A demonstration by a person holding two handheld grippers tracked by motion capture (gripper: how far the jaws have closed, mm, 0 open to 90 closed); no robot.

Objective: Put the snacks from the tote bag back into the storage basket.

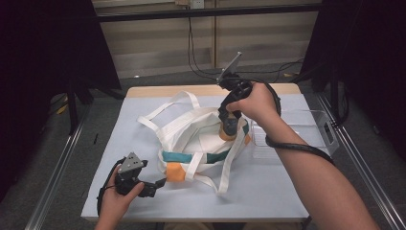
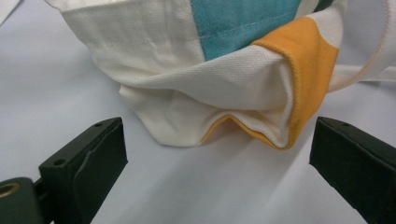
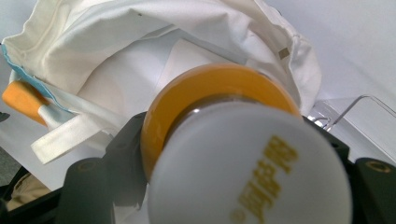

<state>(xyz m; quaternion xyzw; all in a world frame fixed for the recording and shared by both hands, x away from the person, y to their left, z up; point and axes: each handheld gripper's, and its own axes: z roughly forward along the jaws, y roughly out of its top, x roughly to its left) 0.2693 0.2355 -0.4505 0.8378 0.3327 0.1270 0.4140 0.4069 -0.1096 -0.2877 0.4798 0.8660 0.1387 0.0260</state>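
1. Landmark: white canvas tote bag (image 1: 201, 139) with teal and orange patches, crumpled mid-table on the pale blue-grey table surface (image 1: 268, 191).
2. Right gripper (image 1: 229, 125): jaws pinching a bottle (image 3: 233, 158) with orange body and white cap; held above the bag's right side, over the opening.
3. Right gripper view: white cap close to the lens with gold lettering, orange body behind it, black jaws pressing on both sides; bag's white interior (image 3: 154, 60) beyond the bottle.
4. Left gripper (image 1: 155, 186): low at the bag's near-left corner, just beside the orange patch (image 1: 175, 171).
5. Left gripper view: jaws spread wide, nothing between the pads; folded bag corner (image 2: 243, 116) with orange trim just ahead of them, lying on the table, not touched.
6. Bag handles (image 1: 165, 112): white straps sprawled on the bag's far-left side, another trailing off the near side.
7. Clear plastic tray (image 1: 306, 129): just right of the bag, partly behind the right forearm.
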